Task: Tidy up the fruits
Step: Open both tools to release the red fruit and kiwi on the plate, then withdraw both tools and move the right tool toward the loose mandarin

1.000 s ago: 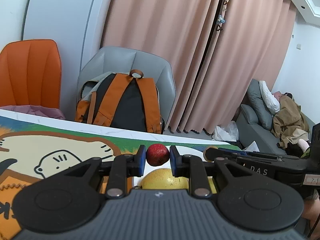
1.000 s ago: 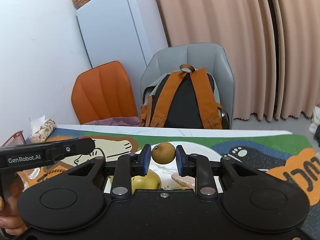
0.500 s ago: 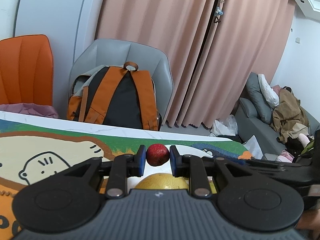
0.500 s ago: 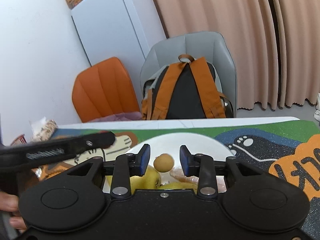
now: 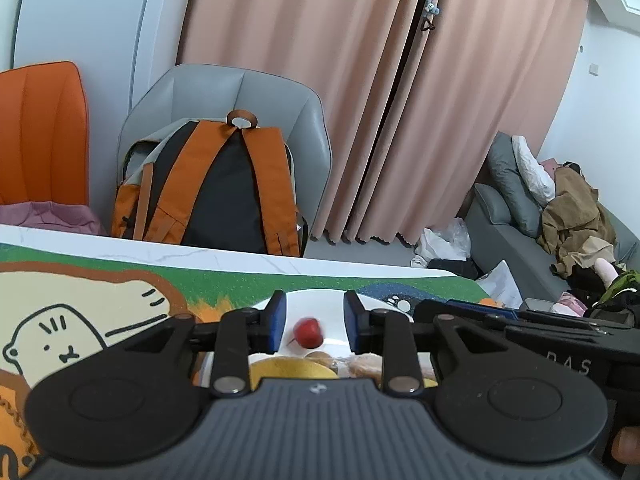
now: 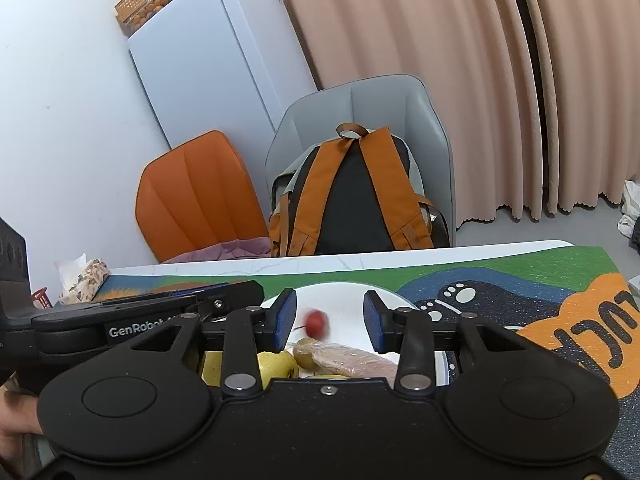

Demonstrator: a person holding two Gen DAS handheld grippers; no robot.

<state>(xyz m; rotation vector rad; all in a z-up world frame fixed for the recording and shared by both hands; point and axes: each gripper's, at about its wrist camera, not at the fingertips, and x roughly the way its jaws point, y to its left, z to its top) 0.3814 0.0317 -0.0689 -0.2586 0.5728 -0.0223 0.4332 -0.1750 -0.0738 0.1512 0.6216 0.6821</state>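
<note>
The red fruit [image 5: 308, 332], clamped a second ago, has been released onto the white plate [image 5: 316, 300]; both left tongs [image 5: 314, 322] and right tongs [image 6: 330, 320] are spread.

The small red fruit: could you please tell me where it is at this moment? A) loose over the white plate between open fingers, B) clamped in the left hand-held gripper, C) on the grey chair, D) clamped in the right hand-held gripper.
A: the small red fruit looks blurred over the white plate, touching neither finger of the open left hand-held gripper; the right hand-held gripper is open too.
</note>
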